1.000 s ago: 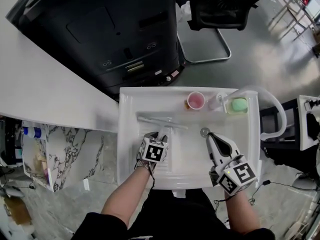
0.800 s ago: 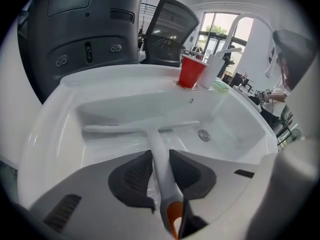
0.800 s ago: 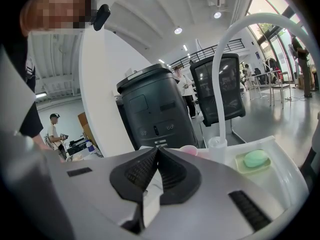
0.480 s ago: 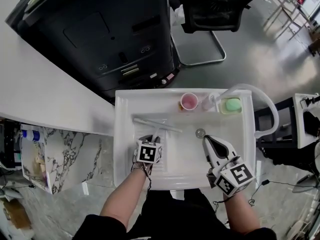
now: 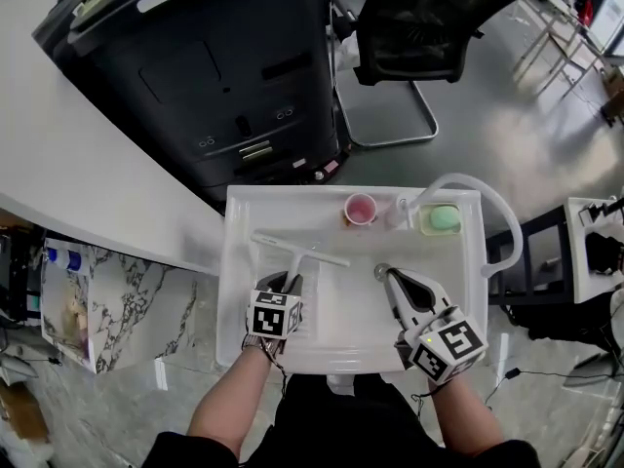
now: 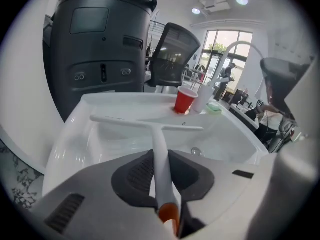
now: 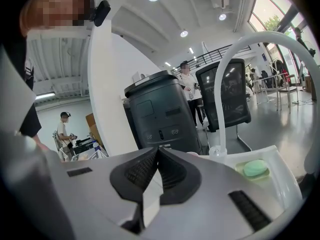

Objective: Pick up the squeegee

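Note:
A white squeegee [image 5: 300, 252] with an orange-tipped handle hangs over the left half of the white sink [image 5: 458, 261]. Its long blade [image 6: 145, 124] lies crosswise, away from me. My left gripper [image 5: 286, 283] has its jaws closing on the handle, and in the left gripper view the dark pads [image 6: 135, 171] press on the handle from both sides. My right gripper [image 5: 392, 277] is over the right half of the sink near the drain [image 5: 382, 272]. It is shut, and in the right gripper view its tips [image 7: 158, 151] meet with nothing between them.
A red cup [image 5: 360, 208], a clear bottle and a green soap [image 5: 444, 218] stand along the sink's back rim under a curved white faucet [image 5: 468, 185]. A large black machine [image 5: 244, 76] and a black chair [image 5: 419, 18] stand behind the sink.
The left gripper's jaws have closed on the squeegee handle and lifted the squeegee off the sink bottom. The right gripper has stayed where it was.

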`<state>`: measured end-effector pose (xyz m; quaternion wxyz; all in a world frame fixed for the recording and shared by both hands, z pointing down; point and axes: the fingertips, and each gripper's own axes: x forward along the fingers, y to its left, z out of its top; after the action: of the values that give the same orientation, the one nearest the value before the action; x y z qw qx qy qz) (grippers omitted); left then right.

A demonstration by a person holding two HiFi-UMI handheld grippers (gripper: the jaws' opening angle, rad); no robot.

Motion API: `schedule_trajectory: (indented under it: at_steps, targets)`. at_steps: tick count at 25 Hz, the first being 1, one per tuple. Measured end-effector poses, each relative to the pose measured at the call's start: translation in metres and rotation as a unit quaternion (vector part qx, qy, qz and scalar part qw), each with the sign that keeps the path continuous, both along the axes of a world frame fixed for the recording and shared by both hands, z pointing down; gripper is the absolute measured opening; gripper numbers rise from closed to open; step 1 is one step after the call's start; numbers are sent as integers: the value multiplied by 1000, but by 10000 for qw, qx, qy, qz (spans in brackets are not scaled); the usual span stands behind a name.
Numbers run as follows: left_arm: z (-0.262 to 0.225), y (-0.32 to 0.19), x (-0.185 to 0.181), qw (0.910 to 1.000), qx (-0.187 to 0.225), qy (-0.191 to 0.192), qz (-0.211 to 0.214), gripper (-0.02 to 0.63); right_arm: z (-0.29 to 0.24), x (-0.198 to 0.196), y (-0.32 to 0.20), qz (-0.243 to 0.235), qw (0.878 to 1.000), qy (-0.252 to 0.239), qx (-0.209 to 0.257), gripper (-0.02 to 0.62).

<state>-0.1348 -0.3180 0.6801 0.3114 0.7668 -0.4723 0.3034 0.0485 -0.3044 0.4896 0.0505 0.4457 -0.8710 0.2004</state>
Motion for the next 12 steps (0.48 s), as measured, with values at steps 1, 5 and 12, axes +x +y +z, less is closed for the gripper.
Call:
schedule_trajectory:
  at_steps: [1, 5, 12]
  targets:
    - [-12, 0, 1, 9998, 148, 96, -48, 86, -3, 0, 0, -37, 10000, -13, 27, 17]
    - [-58, 5, 0, 9967, 686, 318, -289, 86, -14, 3, 5, -189, 9997, -88, 134, 17]
    - [-132, 20, 0, 9846, 1490, 690, -598, 86, -29, -1, 10, -601, 9975, -154, 338, 17]
